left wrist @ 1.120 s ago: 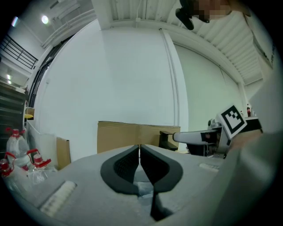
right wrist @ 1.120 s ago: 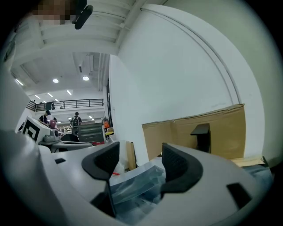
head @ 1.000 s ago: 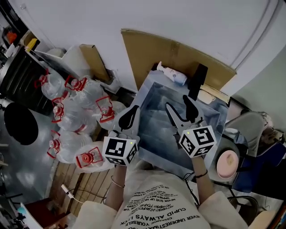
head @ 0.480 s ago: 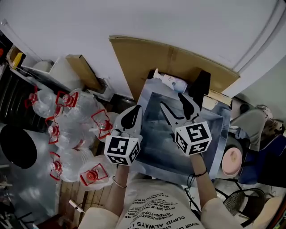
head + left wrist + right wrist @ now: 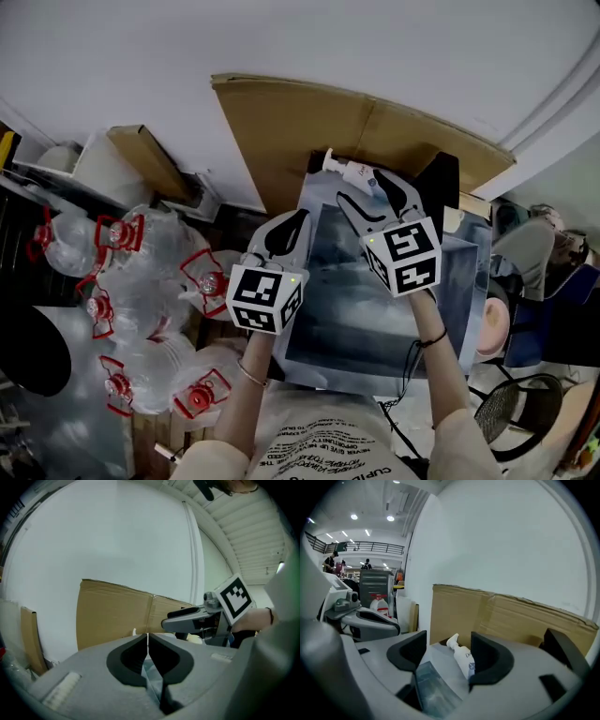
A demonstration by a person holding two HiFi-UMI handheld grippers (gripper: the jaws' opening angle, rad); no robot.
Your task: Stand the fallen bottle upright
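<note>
Racing up the frame with the right gripper [image 5: 364, 189]: a second back parked over mid-table, well short of the target, now right at the top of the head view, at the bottle [image 5: 351, 171]. Wide open on that claw, nothing clamped yet. Looking along the right gripper [image 5: 449, 639] from its own camera: bottle [image 5: 463, 659] lying in the gap between the jaws, nearer the right-hand one, pump nozzle pointing away toward the cardboard sheet [image 5: 506, 616]. Cannot tell whether touching that jaw or just beside it.

So, still down on its side, that white bottle, at the far edge of the grey table [image 5: 347, 309], close under the cardboard sheet [image 5: 281, 112], nozzle toward the upper left of the head view.

Over to the left gripper [image 5: 298, 217]: pinched shut and empty. Drifted up the frame a little too, but only as far as the table's left edge, lower left of its partner. Same story from the left gripper [image 5: 147, 637] camera: jaws pressed together, no gap, nothing caught between.

What that means for the job: approach as good as done, by the look of it, grasp not yet made. Next, most likely, closing round the body of the bottle, then tipping it up onto its base. Worth watching: smooth round plastic, liable to roll or squirt toward the cardboard sheet under an off-centre squeeze, and not much room at that back edge. Water jugs [image 5: 150, 272] piled at the left of the frame, off the table and out of play.
</note>
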